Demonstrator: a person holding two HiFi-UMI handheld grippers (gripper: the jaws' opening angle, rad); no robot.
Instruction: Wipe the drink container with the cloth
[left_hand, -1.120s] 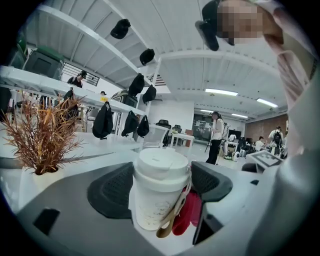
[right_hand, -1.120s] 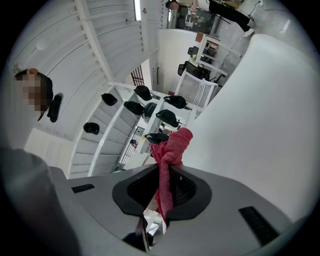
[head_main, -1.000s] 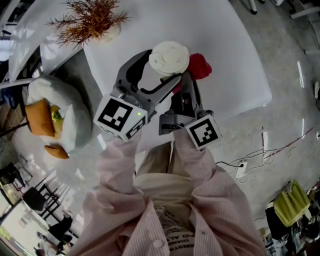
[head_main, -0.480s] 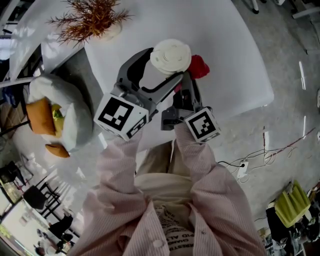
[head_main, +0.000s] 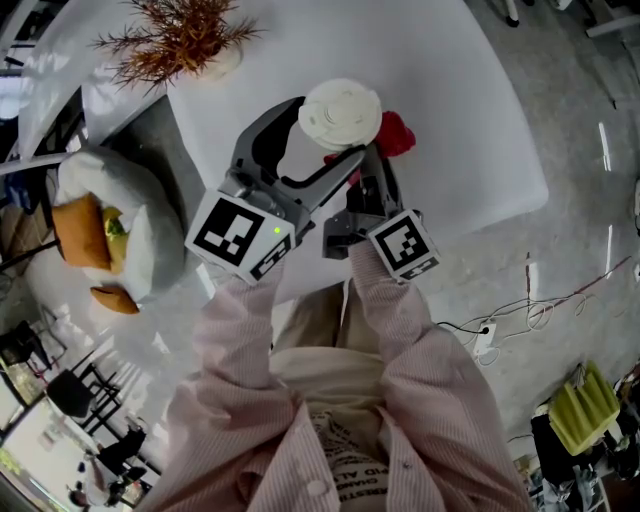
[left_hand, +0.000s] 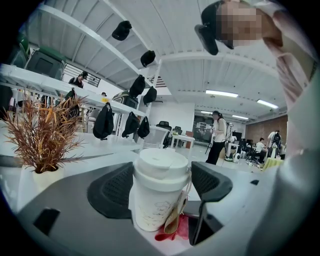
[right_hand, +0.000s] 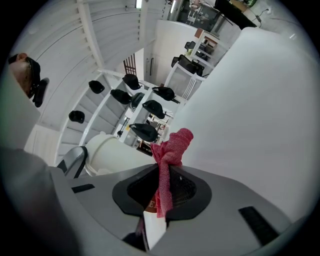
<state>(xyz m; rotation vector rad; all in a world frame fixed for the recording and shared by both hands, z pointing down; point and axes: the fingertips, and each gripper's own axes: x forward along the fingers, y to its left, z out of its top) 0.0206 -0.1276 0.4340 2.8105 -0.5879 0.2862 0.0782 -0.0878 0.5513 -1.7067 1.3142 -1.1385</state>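
A white lidded paper cup (head_main: 340, 115) stands over the white table (head_main: 450, 90), held between the jaws of my left gripper (head_main: 312, 140), which is shut on it. In the left gripper view the cup (left_hand: 159, 192) fills the gap between both black pads, with a tag hanging at its side. My right gripper (head_main: 374, 160) is shut on a red cloth (head_main: 395, 133) that sits against the cup's right side. In the right gripper view the cloth (right_hand: 169, 160) sticks up from between the closed pads, next to the cup (right_hand: 112, 152).
A dried reddish plant (head_main: 185, 40) in a white pot stands at the table's far left corner. A white beanbag with orange cushions (head_main: 110, 235) lies on the floor to the left. Cables (head_main: 520, 310) trail on the floor at the right.
My right gripper has moved slightly forward towards the cup, and the cloth has shifted a little along the cup's side. The left gripper and cup have hardly moved.
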